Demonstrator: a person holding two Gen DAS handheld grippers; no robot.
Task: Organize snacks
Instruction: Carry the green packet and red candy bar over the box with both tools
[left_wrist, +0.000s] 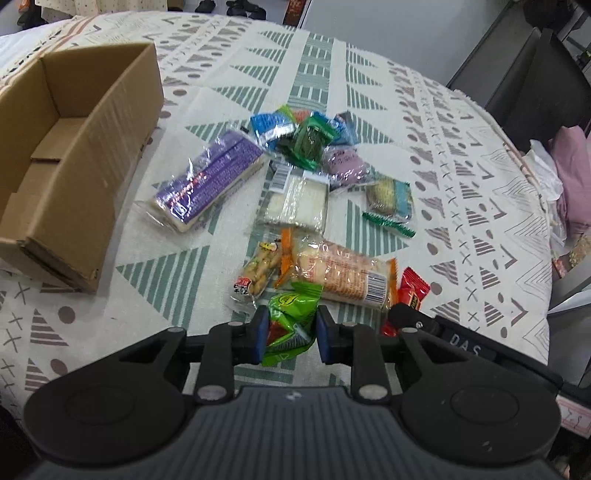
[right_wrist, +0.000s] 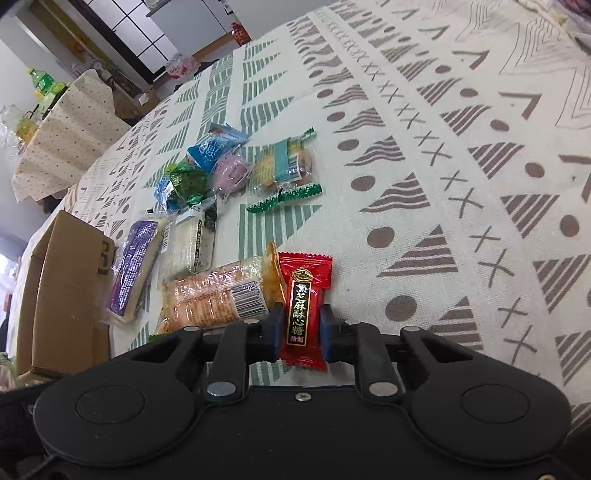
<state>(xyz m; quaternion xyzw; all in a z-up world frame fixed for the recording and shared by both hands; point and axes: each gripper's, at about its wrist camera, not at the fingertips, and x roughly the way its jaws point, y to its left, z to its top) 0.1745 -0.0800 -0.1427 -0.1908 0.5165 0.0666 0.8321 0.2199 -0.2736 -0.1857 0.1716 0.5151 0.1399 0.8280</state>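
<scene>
Several snack packets lie on a patterned tablecloth (left_wrist: 369, 74). My left gripper (left_wrist: 290, 334) is shut on a bright green packet (left_wrist: 290, 317) at the near edge of the pile. My right gripper (right_wrist: 303, 328) is shut on a red candy packet (right_wrist: 303, 306) with gold Chinese lettering; it also shows in the left wrist view (left_wrist: 410, 291). An empty brown cardboard box (left_wrist: 66, 158) stands at the left. A purple biscuit pack (left_wrist: 210, 177), a white pack (left_wrist: 299, 201) and an orange cracker pack (left_wrist: 340, 275) lie between.
Blue, dark green and purple small packets (left_wrist: 314, 140) are heaped at the far end of the pile, with a teal-banded cookie pack (left_wrist: 391, 195) to the right. A dark chair (left_wrist: 528, 85) and pink cloth (left_wrist: 572, 177) are beyond the table's right edge.
</scene>
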